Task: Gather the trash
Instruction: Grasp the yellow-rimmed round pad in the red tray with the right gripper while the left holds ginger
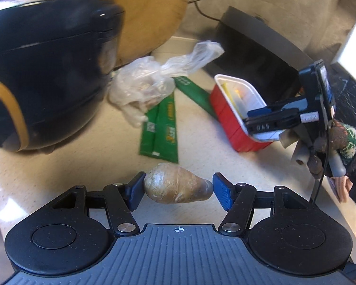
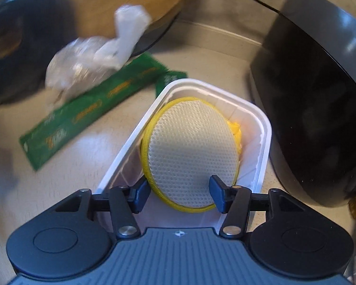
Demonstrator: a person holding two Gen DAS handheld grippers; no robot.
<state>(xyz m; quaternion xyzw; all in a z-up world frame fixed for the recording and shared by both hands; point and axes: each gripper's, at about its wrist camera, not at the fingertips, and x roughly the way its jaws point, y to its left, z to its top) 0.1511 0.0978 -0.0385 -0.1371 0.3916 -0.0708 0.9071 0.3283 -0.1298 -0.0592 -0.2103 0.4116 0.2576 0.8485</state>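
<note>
Brown, wrap-covered lump point(image 1: 175, 186) sits clamped between both blue pads of the left gripper point(image 1: 178, 188), raised over the pale counter point(image 1: 59, 166). Right gripper point(image 2: 178, 193) grasps a yellow-rimmed mesh scrubber point(image 2: 192, 152) inside a white tray point(image 2: 264, 128). Beyond lie green wrappers point(image 1: 163, 128), a crumpled clear plastic bag point(image 1: 142, 83) and a black cooker point(image 1: 47, 71).

On the counter: 2 green wrappers point(image 1: 162, 128), 1 plastic bag point(image 1: 149, 83), 1 tub point(image 1: 235, 109), 1 sponge point(image 2: 192, 152), 1 brown lump point(image 1: 176, 186).
</note>
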